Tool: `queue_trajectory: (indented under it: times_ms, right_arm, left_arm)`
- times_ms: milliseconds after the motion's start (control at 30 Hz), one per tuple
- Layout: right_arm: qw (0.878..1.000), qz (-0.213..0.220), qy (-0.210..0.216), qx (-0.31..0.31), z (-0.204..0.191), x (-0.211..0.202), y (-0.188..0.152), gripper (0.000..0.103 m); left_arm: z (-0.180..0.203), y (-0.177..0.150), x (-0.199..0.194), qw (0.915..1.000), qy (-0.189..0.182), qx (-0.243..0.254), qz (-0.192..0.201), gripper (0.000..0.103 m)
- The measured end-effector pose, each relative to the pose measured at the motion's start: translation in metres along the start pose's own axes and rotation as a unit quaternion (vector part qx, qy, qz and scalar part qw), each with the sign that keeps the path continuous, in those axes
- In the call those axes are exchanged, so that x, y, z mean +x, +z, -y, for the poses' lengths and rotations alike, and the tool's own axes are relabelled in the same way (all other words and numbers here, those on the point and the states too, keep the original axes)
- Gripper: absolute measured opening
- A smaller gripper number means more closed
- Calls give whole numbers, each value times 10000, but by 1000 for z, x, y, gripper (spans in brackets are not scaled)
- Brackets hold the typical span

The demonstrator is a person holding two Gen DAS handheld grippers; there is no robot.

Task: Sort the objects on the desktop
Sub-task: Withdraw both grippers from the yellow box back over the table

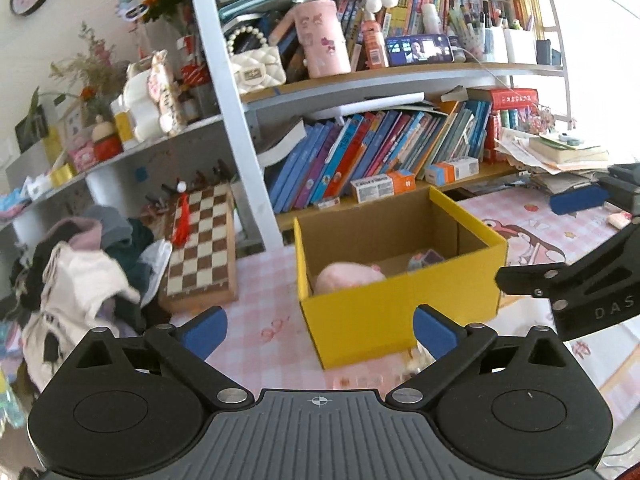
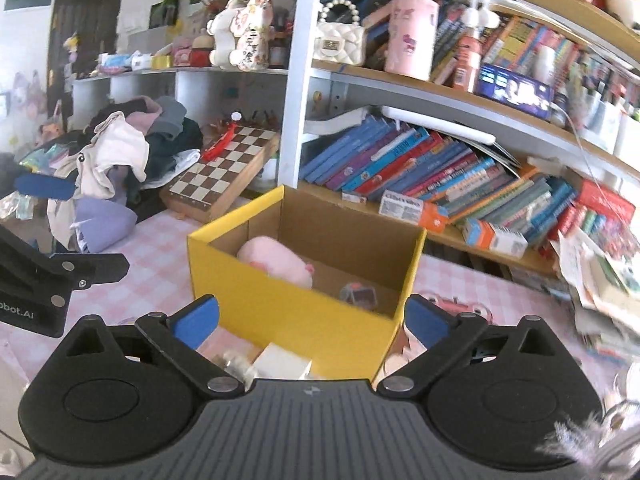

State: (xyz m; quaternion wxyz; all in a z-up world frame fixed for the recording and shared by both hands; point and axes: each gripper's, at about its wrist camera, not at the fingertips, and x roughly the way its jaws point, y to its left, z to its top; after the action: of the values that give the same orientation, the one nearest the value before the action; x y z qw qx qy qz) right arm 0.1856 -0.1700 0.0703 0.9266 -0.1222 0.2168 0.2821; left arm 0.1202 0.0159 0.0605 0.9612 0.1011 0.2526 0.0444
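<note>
Inside yellow box point(image 2: 280, 312), pink plush point(image 2: 276, 262) lengthwise along its wall; both grippers' fingers wide, empty.

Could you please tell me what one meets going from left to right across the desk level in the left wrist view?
Pile of clothes → chessboard → yellow box holding the pink plush → right gripper at the edge.

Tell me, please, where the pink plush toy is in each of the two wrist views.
Left wrist view: the pink plush toy lies in the yellow box, at its near-left corner.
Right wrist view: the pink plush toy lies against the box's left wall, centre of picture.
Shared landmark: the chessboard, left of the box.
</note>
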Motion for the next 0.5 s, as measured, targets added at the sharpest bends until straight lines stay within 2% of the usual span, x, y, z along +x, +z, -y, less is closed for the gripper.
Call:
queue_trajectory:
  times_ms: [500]
  right_arm:
    - [9944, -744, -494, 558, -32, -42, -79, 100]
  left_arm:
    - [4, -59, -35, 9984, -162, -72, -533, 101]
